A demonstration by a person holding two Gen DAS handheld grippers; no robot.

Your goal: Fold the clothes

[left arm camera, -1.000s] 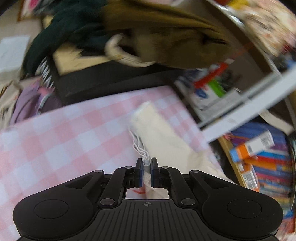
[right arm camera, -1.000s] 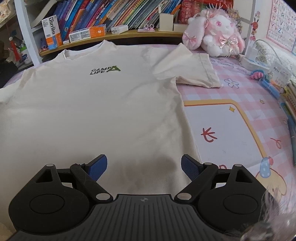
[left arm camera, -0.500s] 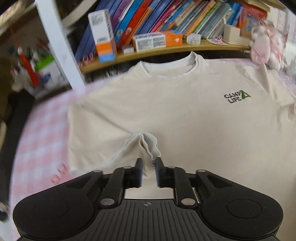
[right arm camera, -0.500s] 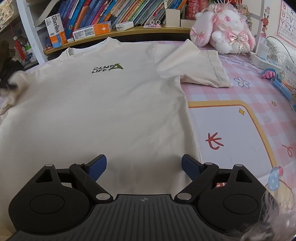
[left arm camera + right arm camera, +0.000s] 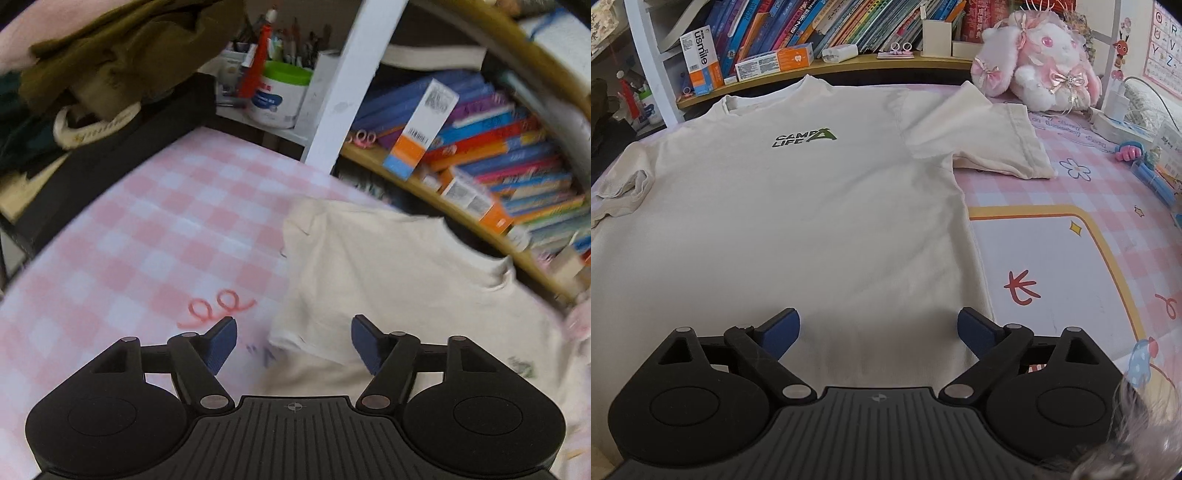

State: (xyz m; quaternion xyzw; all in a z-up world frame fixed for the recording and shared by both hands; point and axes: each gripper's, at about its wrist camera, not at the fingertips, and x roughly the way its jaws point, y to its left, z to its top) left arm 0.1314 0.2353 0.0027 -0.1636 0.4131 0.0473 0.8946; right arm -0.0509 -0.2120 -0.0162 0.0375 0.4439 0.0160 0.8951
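A cream T-shirt [image 5: 798,206] with a green "CAMP LIFE" print lies face up on the pink checked table cover [image 5: 1108,206]. Its right sleeve [image 5: 993,140] lies flat; its left sleeve [image 5: 624,181] is crumpled back onto the shirt. My right gripper [image 5: 878,326] hovers over the shirt's lower body, jaws wide and still opening, nothing between them. In the left wrist view my left gripper [image 5: 293,343] hangs above the edge of the left sleeve [image 5: 332,280], jaws opening, with the hem below them and not pinched.
A low shelf of books [image 5: 820,22] and boxes runs along the table's far edge. A pink plush rabbit [image 5: 1038,70] sits at the back right beside small toys and a charger. A dark chair piled with clothes [image 5: 103,66] stands beyond the table's left end.
My left gripper let go of the left sleeve, its jaws spread, and its view swung left to the sleeve's edge and bare cloth. The sleeve dropped crumpled onto the shirt. The right gripper stayed put.
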